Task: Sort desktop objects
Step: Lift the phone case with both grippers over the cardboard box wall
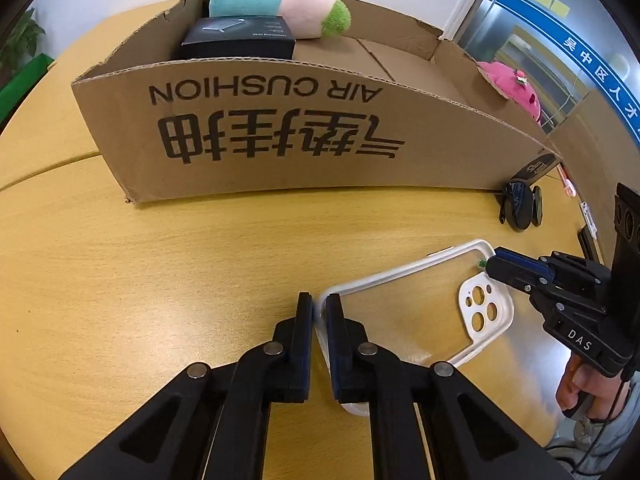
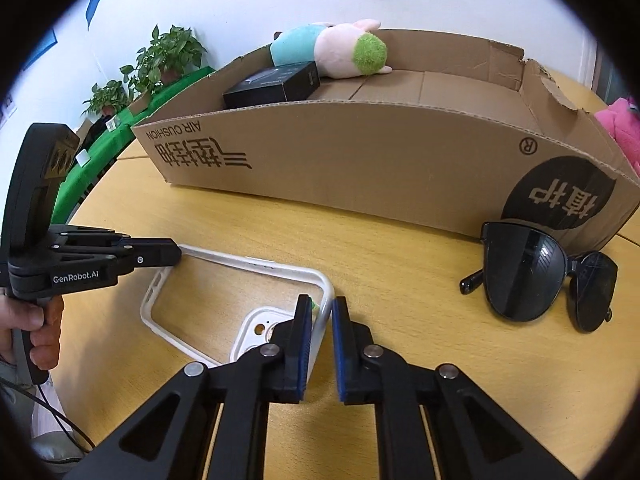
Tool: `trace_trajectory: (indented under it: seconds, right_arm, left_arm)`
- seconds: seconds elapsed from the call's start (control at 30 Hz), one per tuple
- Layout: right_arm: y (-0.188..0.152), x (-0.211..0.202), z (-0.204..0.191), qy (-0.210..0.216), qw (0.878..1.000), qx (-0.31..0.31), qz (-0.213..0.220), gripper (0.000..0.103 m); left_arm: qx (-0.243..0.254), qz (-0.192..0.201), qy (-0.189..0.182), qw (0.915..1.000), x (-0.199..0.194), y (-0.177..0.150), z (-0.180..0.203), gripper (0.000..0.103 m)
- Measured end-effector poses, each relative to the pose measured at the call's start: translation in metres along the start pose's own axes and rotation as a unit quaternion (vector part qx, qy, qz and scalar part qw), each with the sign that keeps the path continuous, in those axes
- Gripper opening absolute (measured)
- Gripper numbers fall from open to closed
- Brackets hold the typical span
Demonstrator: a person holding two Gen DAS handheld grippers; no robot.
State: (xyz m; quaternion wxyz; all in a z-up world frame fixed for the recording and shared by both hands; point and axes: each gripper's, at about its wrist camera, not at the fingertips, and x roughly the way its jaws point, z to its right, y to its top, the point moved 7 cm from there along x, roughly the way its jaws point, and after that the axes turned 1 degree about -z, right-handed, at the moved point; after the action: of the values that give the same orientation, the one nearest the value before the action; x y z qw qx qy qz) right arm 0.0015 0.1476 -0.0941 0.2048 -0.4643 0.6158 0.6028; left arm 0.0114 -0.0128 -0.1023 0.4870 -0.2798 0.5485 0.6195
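Note:
A clear phone case [image 1: 400, 312] with a white rim and a white camera cut-out lies on the wooden table [image 1: 180, 264]. My left gripper [image 1: 319, 306] is shut on the rim at the case's near-left corner. From the right, my right gripper [image 1: 490, 264] pinches the rim at the far corner near the camera cut-out. In the right wrist view the right gripper [image 2: 322, 308] is shut on the rim of the phone case [image 2: 208, 292], and the left gripper [image 2: 176, 254] grips its far end. A hand holds each gripper's handle.
A long open cardboard box [image 1: 280, 132] [image 2: 380, 168] stands behind the case, holding a black box [image 1: 240, 38] and a plush toy [image 1: 280, 0]. Black sunglasses [image 2: 540, 276] [image 1: 520, 208] lie at the box's right end. A pink plush [image 1: 516, 88] sits beyond it.

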Motion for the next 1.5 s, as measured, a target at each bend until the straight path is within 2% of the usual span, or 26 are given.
trace_trajectory:
  seconds: [0.2, 0.4, 0.63, 0.87, 1.03, 1.2, 1.3, 1.4, 1.5]
  right_arm:
    - [0.006, -0.012, 0.006, -0.003, 1.0, 0.009, 0.021, 0.008]
    - [0.031, -0.043, 0.014, -0.014, 0.997, 0.012, 0.072, 0.008]
    - [0.089, -0.089, 0.028, -0.021, 0.988, 0.011, 0.152, 0.007]
    - [0.159, -0.106, 0.053, -0.04, 0.982, -0.004, 0.186, 0.008]
    - [0.203, -0.1, 0.079, -0.036, 0.983, 0.006, 0.18, 0.008]
    - [0.246, -0.069, 0.107, -0.038, 0.988, 0.013, 0.147, 0.008]
    - [0.259, -0.044, 0.125, -0.036, 0.992, 0.027, 0.119, 0.007]
    - [0.258, -0.014, 0.137, -0.036, 0.995, 0.035, 0.085, 0.007]
    - [0.247, 0.029, 0.147, -0.031, 0.998, 0.045, 0.027, 0.007]
  left_arm:
    - [0.005, 0.009, -0.014, 0.9998, -0.01, 0.005, 0.009, 0.005]
    - [0.025, 0.067, -0.023, 0.9971, -0.052, 0.038, 0.029, 0.005]
    - [0.077, 0.139, -0.021, 0.9871, -0.104, 0.111, 0.053, 0.006]
    - [0.1, 0.16, -0.032, 0.9816, -0.113, 0.185, 0.067, 0.006]
    - [0.104, 0.157, -0.037, 0.9814, -0.105, 0.24, 0.075, 0.006]
    - [0.103, 0.134, -0.026, 0.9853, -0.079, 0.288, 0.072, 0.006]
    - [0.098, 0.112, -0.022, 0.9886, -0.052, 0.303, 0.068, 0.006]
    - [0.085, 0.079, -0.018, 0.9931, -0.015, 0.31, 0.058, 0.006]
    - [0.081, 0.047, -0.006, 0.9956, 0.018, 0.306, 0.05, 0.006]
